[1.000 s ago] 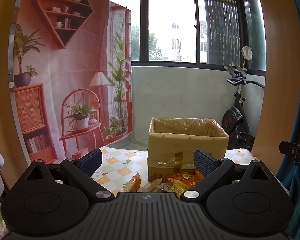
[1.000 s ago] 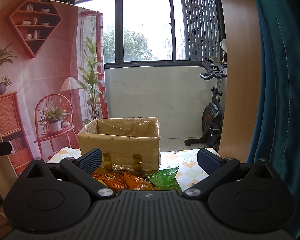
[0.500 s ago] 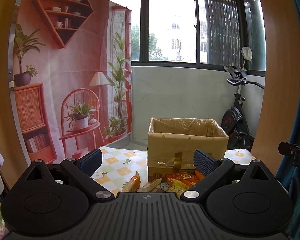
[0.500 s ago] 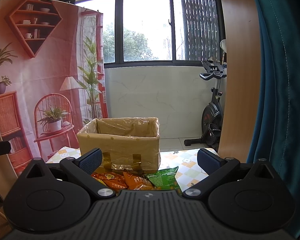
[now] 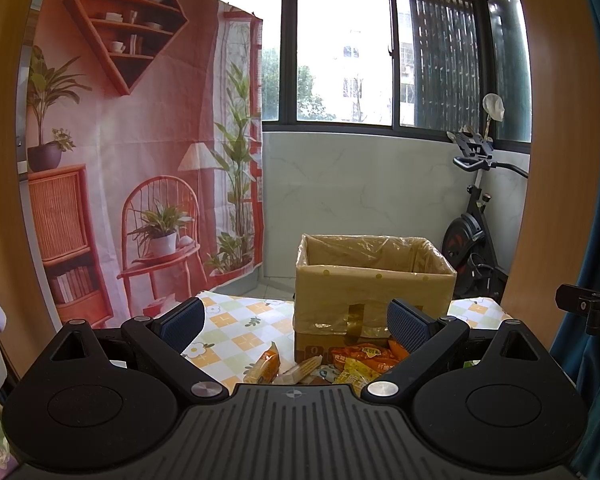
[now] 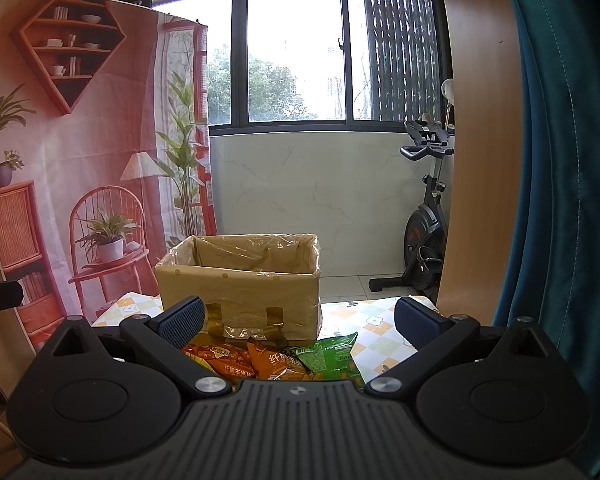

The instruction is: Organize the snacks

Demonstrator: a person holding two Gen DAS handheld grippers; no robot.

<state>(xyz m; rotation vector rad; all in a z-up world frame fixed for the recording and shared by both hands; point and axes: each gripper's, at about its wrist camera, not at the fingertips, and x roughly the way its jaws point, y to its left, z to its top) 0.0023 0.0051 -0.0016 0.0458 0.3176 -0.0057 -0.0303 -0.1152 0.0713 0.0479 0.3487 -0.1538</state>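
Left gripper (image 5: 294, 322) held spread wide, nothing pinched. Right gripper (image 6: 298, 322) held spread wide too, nothing pinched. Snack packs (image 6: 272, 360) seen lying in pile on checked tablecloth (image 5: 236, 328), low between both claws' fingers, just in front of cardboard box (image 6: 240, 296). Box lined with clear plastic, set past snacks. Green pack (image 6: 328, 356) seen at right of pile.

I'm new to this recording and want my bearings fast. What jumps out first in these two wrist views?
A plastic-lined cardboard box stands open on the checkered tablecloth, with a heap of snack packets lying just in front of it. The left gripper and right gripper hover open before the heap, holding nothing. Behind, a printed pink room backdrop hangs at left and an exercise bike stands at right.
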